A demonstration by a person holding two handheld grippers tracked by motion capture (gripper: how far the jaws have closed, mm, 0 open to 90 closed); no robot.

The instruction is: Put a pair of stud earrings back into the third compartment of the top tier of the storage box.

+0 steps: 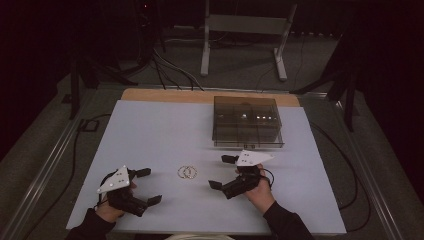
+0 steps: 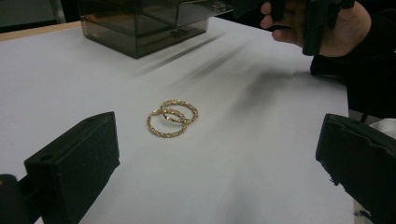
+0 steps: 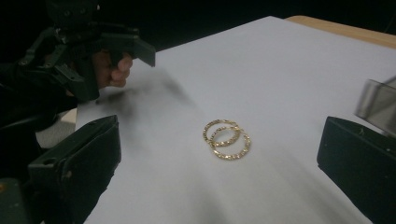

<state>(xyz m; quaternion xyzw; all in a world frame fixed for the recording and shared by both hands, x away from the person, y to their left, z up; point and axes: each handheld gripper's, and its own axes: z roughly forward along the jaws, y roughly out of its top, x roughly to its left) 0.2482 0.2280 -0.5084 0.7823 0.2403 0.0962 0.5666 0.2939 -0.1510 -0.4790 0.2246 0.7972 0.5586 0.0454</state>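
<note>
Two gold rings (image 1: 187,172), overlapping, lie flat on the white desk (image 1: 150,135) between the left tongs (image 1: 150,186) and right tongs (image 1: 222,172), both spread wide and empty, with a smoky box (image 1: 246,121) behind.

Gold rings (image 1: 187,172) lie between two open hand-held grippers.

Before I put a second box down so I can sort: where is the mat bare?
Bare: the mat left of the clear box, back to the wooden edge. Crowded: the front middle, where the gold rings lie between left gripper and right gripper.
</note>
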